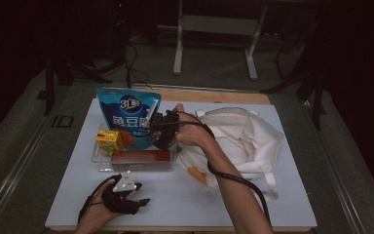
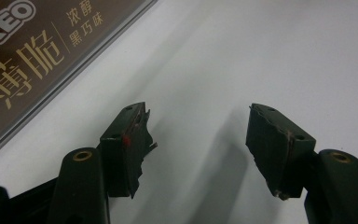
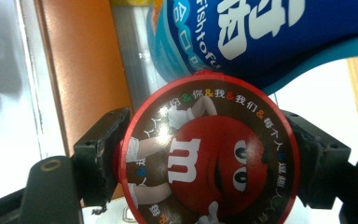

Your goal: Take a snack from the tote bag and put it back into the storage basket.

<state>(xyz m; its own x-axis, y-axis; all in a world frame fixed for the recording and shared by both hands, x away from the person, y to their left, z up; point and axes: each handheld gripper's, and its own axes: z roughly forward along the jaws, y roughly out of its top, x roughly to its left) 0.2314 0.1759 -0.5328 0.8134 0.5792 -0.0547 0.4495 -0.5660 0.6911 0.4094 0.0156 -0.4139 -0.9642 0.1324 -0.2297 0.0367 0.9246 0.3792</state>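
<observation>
Three snacks fill the clear tray [image 1: 97, 158]; right gripper [image 3: 205, 158] grips an M&M's tub [image 3: 205, 154].

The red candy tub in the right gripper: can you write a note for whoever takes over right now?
Right gripper: shut on the round M&M's tub, held by the clear tray beside the blue fish tofu bag.
Left gripper: open, empty, low over the white tabletop near the brown Oreo box.
Yellow drink carton sits in the tray.
White cloth bag lies at the right.
Likely left: put the tub in the bag, then the rest.
</observation>
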